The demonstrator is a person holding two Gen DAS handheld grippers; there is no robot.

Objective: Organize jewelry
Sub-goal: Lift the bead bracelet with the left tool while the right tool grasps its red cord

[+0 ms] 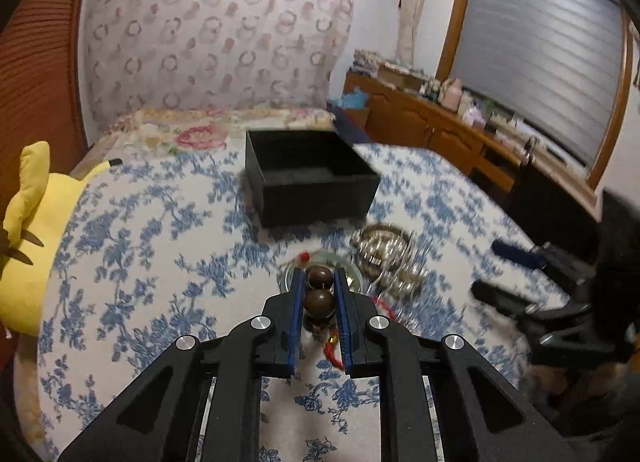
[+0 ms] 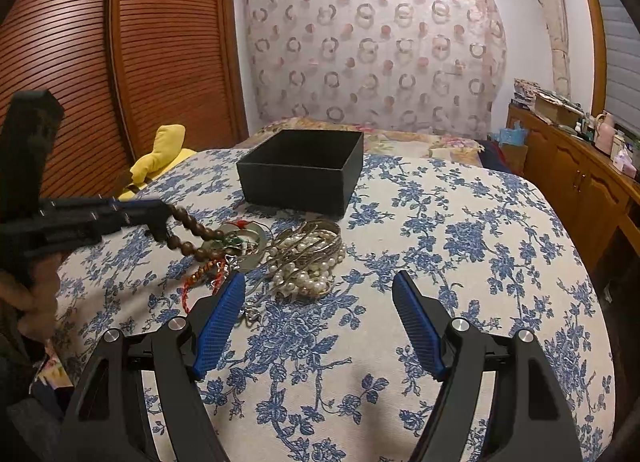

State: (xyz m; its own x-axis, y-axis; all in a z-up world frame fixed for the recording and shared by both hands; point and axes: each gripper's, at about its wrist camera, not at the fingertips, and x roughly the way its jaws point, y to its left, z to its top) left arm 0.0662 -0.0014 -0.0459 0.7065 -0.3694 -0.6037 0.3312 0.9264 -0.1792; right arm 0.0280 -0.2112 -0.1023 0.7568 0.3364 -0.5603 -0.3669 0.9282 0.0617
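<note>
The left gripper (image 1: 318, 294), clamping the brown bead string (image 1: 319, 302) at lower centre, should be lifting slowly toward the black box (image 1: 312, 198) at upper centre, while the right gripper (image 2: 320, 302) is waiting spread apart.

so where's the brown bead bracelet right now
Clamped in the left hand-held gripper, the brown bead bracelet hangs over the bedspread's left side, beside the pearl pile.

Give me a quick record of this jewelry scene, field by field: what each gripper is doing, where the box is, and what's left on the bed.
left gripper: shut on the brown bead bracelet, lifting one end off the pile
right gripper: open, holding nothing, facing the pile
black box: open top, on the bedspread beyond the jewelry; no contents visible
jewelry pile: pearl strands, metal bangles, a red cord, heaped before the box
</note>
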